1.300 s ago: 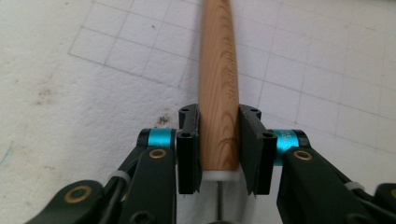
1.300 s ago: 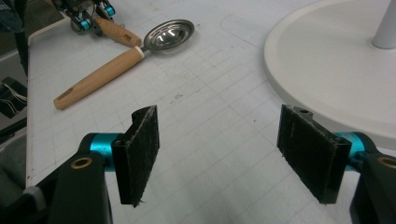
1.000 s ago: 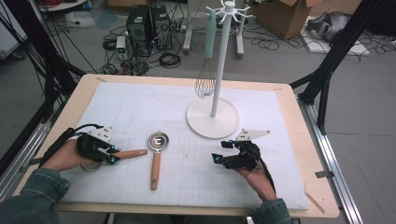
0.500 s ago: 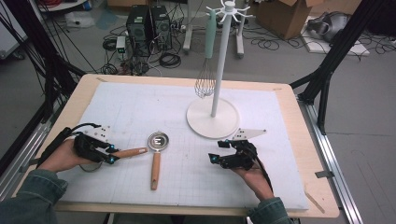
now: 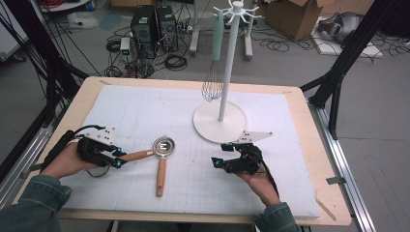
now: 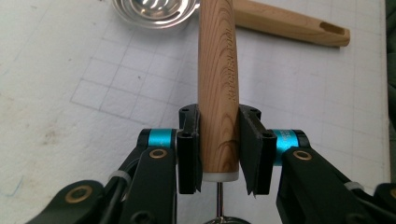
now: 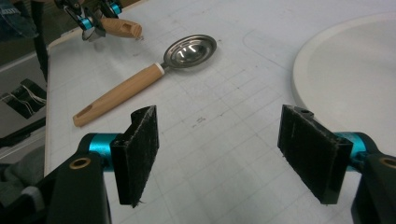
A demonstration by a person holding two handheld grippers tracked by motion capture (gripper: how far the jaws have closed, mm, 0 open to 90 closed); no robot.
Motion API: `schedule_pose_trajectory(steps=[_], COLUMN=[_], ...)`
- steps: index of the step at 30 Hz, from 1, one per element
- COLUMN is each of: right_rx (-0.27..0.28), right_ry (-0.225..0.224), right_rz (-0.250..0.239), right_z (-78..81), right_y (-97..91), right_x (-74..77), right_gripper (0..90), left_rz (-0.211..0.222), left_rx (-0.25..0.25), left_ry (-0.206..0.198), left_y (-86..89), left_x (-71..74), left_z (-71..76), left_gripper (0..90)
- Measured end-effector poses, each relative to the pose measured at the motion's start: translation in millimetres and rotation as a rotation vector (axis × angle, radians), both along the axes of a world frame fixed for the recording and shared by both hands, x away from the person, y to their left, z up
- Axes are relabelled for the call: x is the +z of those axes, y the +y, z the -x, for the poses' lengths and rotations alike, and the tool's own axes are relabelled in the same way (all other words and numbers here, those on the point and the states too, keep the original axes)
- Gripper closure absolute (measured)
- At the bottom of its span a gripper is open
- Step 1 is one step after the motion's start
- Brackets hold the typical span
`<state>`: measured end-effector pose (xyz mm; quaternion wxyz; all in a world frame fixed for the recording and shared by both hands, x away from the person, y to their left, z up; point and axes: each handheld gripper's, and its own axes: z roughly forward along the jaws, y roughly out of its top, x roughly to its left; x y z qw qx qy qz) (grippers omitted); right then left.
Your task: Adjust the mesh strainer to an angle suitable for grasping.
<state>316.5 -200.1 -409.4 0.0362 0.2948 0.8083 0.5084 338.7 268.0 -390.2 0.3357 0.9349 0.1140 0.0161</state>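
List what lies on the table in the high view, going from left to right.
left gripper → its wooden-handled utensil → second wooden-handled scoop → whisk → white stand → right gripper

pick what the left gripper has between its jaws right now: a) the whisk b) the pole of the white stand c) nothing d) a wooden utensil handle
d: in the left gripper view the left gripper has its jaws pressed on both sides of the wooden handle of a utensil lying on the table, while the whisk hangs on the white stand.
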Motion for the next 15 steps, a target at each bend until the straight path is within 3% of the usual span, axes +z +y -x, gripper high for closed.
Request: schedule_pose_trajectory(steps=[15], right_rx=[0.022], right_ry=[-0.020], right_rz=[-0.029], right_z=[0.5], right_y=[8.6], right_x=[7.4], right_gripper=[23.9], left_rz=[0.061], left_rx=[-0.034], left_ry=[-0.015], left_y=[-23.0], left_x=[12.6], left_z=[0.7], left_gripper=[70.2])
